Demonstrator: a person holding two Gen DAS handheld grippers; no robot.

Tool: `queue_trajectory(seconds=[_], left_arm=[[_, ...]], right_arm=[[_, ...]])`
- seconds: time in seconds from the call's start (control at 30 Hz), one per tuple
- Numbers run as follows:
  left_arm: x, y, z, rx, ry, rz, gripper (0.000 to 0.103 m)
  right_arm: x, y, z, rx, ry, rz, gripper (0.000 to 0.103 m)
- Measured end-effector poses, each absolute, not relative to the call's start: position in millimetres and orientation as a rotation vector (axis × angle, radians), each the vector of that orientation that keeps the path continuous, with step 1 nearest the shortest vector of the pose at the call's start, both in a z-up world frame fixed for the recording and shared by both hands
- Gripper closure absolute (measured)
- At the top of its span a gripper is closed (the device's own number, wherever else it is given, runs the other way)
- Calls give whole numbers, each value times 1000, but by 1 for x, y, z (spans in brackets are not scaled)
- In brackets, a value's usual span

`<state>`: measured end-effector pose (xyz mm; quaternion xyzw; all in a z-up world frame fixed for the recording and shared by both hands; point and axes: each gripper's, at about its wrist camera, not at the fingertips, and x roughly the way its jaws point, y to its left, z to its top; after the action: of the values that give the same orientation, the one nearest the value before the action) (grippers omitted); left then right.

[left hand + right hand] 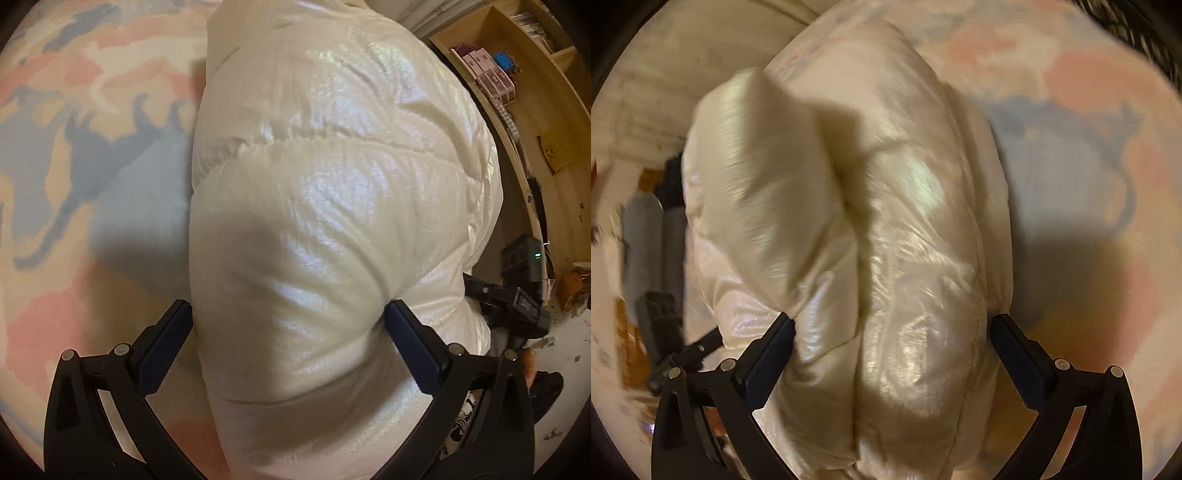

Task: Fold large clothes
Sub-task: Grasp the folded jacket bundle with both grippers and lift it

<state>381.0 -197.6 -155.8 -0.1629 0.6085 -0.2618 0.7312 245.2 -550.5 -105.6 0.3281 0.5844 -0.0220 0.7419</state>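
The big, puffy white jacket (332, 221) fills the middle of both views, lying over the pink and blue blanket (74, 147). Your left gripper (288, 317) squeezes a fat fold of it between both fingers. Your right gripper (894, 328) squeezes another thick fold the same way.

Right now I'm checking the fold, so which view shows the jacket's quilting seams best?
The left wrist view: the jacket is sharp there, with its stitched seams clear between the left gripper fingers. The right wrist view shows the jacket blurred by motion, only a deep crease visible.
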Motion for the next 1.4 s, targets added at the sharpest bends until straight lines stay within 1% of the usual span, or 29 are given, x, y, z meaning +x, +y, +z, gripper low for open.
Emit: queue_trajectory(seconds=[0.2, 0.37, 0.5, 0.53, 0.57, 0.63, 0.67, 0.73, 0.87, 1.03, 1.23, 1.33, 1.4], left_arm=[[389, -196, -173, -445, 1366, -615, 0], [393, -188, -189, -557, 1384, -652, 0], [393, -190, -192, -585, 1374, -659, 0], [391, -191, -190, -585, 1368, -657, 0], [390, -192, -186, -570, 1347, -658, 0], [381, -197, -173, -502, 1294, -666, 3], [380, -200, -169, -467, 1269, -668, 5], [376, -200, -157, -423, 1231, -673, 9], [367, -185, -128, -375, 1152, -683, 15], [356, -149, -95, -382, 1081, -670, 16], [365, -66, -13, -353, 969, -611, 17], [382, -8, 16, -327, 942, -571, 17], [408, 34, 33, -311, 939, -549, 17]], right_arm=[[246, -555, -127, 856, 1267, 27, 0], [252, -562, -148, 1015, 1208, 170, 0], [249, -556, -136, 1004, 1117, 223, 0], [246, -553, -130, 990, 1087, 226, 2], [245, -548, -126, 981, 1067, 229, 5], [236, -539, -108, 940, 1004, 253, 20], [231, -536, -101, 924, 988, 261, 23], [223, -526, -80, 871, 947, 287, 32], [213, -499, -47, 778, 911, 300, 35], [213, -453, -3, 702, 867, 325, 35], [234, -389, 51, 673, 810, 409, 35], [267, -345, 71, 669, 785, 467, 35], [298, -312, 81, 670, 773, 503, 35]])
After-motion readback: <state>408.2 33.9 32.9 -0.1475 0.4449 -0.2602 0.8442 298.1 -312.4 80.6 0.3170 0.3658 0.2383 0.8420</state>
